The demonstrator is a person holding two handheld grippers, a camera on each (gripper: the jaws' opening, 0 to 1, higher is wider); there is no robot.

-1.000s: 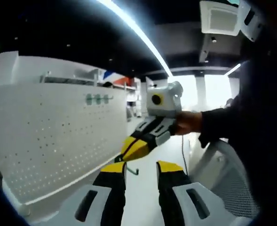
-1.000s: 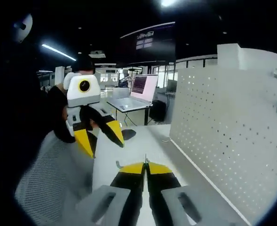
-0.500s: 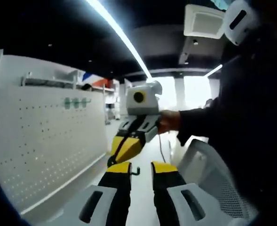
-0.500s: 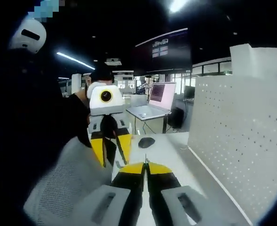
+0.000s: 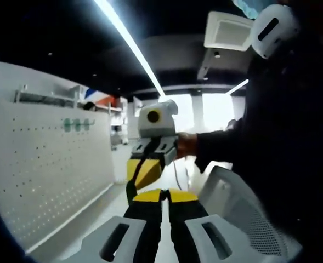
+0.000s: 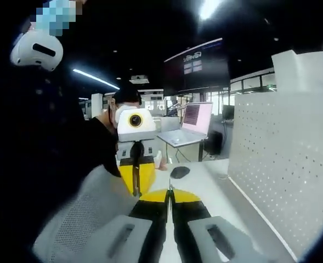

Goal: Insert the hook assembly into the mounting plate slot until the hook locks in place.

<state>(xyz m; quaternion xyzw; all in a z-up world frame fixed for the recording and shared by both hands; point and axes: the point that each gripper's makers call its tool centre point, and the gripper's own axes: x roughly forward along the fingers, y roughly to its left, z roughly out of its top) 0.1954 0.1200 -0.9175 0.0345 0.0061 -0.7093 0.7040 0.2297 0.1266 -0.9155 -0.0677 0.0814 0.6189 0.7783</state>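
The white perforated mounting plate (image 5: 46,175) (image 6: 282,164) stands upright along the table. My right gripper (image 6: 170,195) is shut, with a thin metal sliver of the hook assembly (image 6: 170,188) poking out between its tips. In the left gripper view the right gripper (image 5: 142,174) reaches in from the right, and its yellow tips meet mine. My left gripper (image 5: 165,195) has its jaws pressed together where the hook's curved end was, and the hook is hidden there. In the right gripper view the left gripper (image 6: 135,178) faces me, tips at my own.
A white table (image 6: 216,181) carries a laptop (image 6: 191,123) and a dark mouse (image 6: 179,172) at the far end. A mesh chair back (image 5: 232,203) (image 6: 79,219) is close by. Green tags (image 5: 76,125) sit high on the plate. A hand (image 5: 186,145) holds the right gripper.
My left jaws went from open to shut around the hook's curved end. The two grippers have drawn together, tip to tip. Both views have swung away from the plate.
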